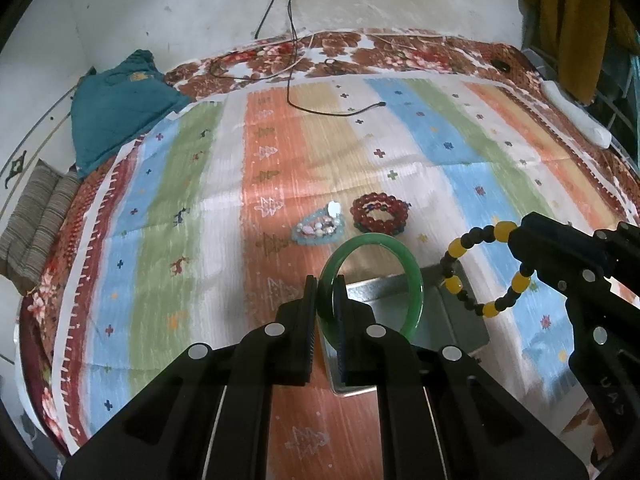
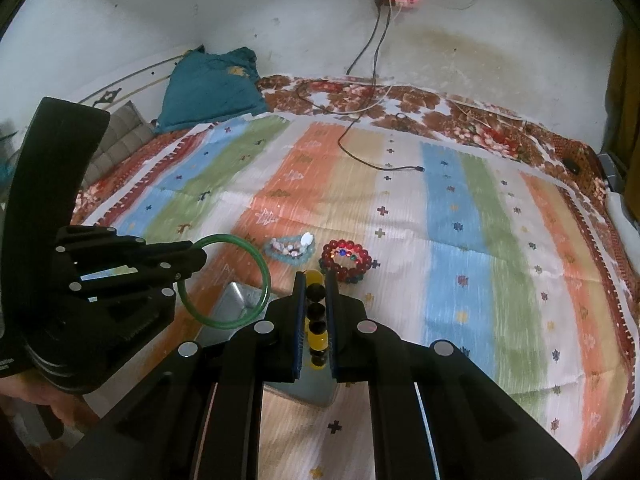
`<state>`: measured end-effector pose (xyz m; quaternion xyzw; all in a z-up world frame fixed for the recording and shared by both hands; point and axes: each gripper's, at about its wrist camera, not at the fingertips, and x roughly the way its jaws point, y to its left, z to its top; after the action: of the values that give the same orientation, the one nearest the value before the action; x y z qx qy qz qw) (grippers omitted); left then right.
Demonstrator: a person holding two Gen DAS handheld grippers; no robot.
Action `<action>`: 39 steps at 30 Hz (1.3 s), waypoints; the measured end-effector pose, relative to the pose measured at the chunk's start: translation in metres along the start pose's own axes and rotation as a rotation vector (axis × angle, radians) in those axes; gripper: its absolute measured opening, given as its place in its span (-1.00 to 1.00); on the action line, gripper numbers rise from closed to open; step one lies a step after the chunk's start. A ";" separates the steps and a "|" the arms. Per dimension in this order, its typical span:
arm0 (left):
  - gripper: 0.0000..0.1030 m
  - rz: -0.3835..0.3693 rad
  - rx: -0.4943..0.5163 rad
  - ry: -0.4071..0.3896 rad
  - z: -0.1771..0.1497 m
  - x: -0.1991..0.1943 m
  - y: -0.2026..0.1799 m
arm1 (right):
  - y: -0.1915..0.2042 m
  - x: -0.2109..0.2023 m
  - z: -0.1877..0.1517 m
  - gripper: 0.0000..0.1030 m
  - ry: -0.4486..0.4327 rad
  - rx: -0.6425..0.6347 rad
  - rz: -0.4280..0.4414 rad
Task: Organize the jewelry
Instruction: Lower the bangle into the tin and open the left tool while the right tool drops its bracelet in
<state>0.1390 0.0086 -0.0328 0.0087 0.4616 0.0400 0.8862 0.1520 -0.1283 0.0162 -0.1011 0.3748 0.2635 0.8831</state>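
Both tongs are clamped on jewelry above a striped cloth (image 1: pixel 192 168): left gripper (image 1: pixel 325 300) pinches the rim of a green bangle (image 1: pixel 414 276), right gripper (image 2: pixel 316 312) grips a yellow-and-black bead bracelet (image 1: pixel 460 246). Seen from the left wrist, the bracelet hangs at 2 o'clock of the bangle, apart from it. Beneath both sits a grey metal tray (image 1: pixel 460 320). On the cloth at 12 o'clock of the tray lie a red bead bracelet (image 1: pixel 380 210) and, just beside it at 9 o'clock, a pale bead bracelet (image 1: pixel 318 230)
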 end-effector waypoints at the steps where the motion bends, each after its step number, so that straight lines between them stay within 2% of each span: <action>1: -0.85 -0.001 0.002 -0.002 -0.001 -0.001 -0.001 | 0.000 0.000 0.000 -0.80 0.001 -0.001 0.000; 5: -0.85 0.005 0.009 -0.007 -0.005 -0.004 -0.004 | -0.001 -0.002 -0.003 -0.80 0.010 0.018 0.027; 18: -0.84 0.002 0.013 0.016 -0.011 -0.001 -0.007 | 0.002 -0.002 -0.009 -0.80 0.029 0.011 0.036; 20: -0.73 -0.002 0.005 0.047 -0.012 0.004 -0.007 | 0.000 0.003 -0.011 -0.80 0.057 0.025 0.039; 22: -0.58 0.020 -0.004 0.045 -0.012 0.005 -0.006 | -0.002 0.007 -0.012 -0.79 0.077 0.035 0.024; 24: -0.57 0.031 -0.023 0.038 -0.011 0.003 -0.001 | -0.005 0.008 -0.011 -0.78 0.078 0.040 0.005; 27: -0.45 0.029 -0.050 0.043 -0.010 0.003 0.005 | -0.010 0.010 -0.010 -0.77 0.087 0.053 -0.011; 28: -0.42 0.031 -0.054 0.044 -0.010 0.003 0.006 | -0.011 0.010 -0.011 -0.75 0.091 0.058 -0.015; 30: -0.36 0.029 -0.060 0.048 -0.010 0.004 0.008 | -0.013 0.012 -0.010 -0.45 0.094 0.063 -0.025; 31: -0.34 0.028 -0.064 0.048 -0.010 0.004 0.009 | -0.014 0.012 -0.010 -0.42 0.094 0.062 -0.028; 39: -0.10 0.029 -0.094 0.051 -0.006 0.007 0.015 | -0.023 0.023 -0.006 -0.38 0.126 0.077 -0.038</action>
<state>0.1376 0.0240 -0.0414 -0.0273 0.4816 0.0750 0.8727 0.1737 -0.1406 -0.0051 -0.0908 0.4376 0.2252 0.8658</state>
